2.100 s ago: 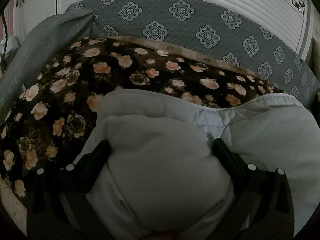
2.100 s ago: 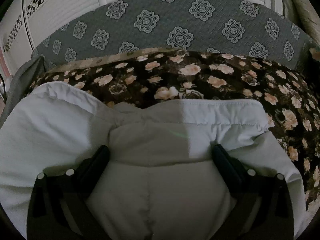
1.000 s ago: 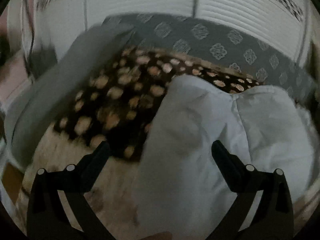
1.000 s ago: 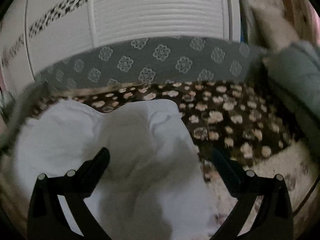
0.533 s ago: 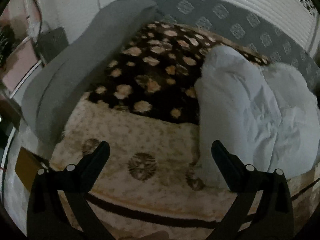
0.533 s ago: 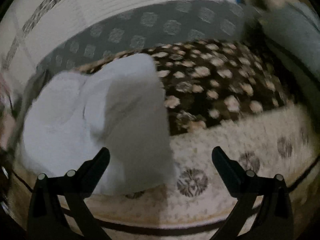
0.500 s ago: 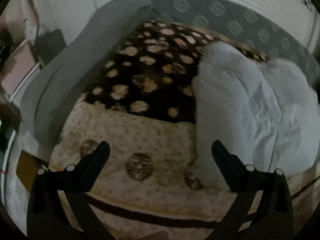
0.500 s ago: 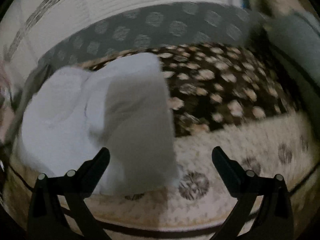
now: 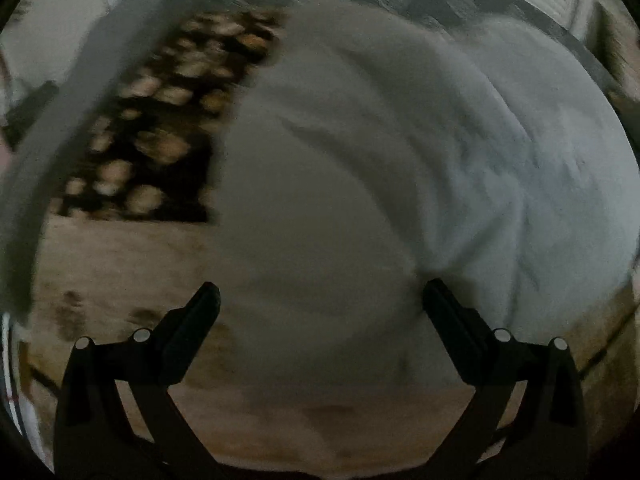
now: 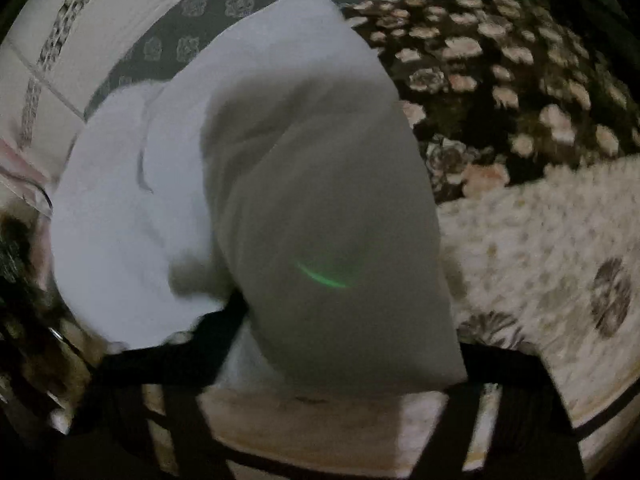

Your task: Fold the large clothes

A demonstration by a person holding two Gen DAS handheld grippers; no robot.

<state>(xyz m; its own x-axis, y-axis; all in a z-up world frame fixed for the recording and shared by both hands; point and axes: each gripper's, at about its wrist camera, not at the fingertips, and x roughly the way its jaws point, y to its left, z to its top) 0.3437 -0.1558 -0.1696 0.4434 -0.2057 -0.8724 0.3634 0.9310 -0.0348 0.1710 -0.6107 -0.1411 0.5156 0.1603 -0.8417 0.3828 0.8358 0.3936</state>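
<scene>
White garment (image 9: 400, 168), bulky & rumpled, sits on the bed w/ its near edge on the cream patterned blanket (image 9: 120, 264), far part over the dark floral blanket (image 9: 160, 128). It fills most of both views; both are blurred.

My left gripper (image 9: 320, 300) is spread wide, angled down at the garment's near-left end. Cloth lies btw the fingers (image 9: 200, 316), but I see no pinch: pads stand clear of it on both sides.

My right gripper (image 10: 344, 344) is closing, w/ a thick fold of the garment (image 10: 320, 184) btw the fingers. Left finger (image 10: 224, 324) is right against the fold; right finger is mostly hidden behind cloth, so I can't tell if the pads press yet. A green glint shows on the fabric.

Around: on the right view the cream blanket (image 10: 540, 248) runs to the right, floral blanket (image 10: 500, 72) beyond it. Grey medallion-print backrest (image 10: 240, 0) behind the bed, white panelled wall (image 10: 60, 60) past that. A grey cushion (image 9: 80, 100) lies along the left edge in the left view.
</scene>
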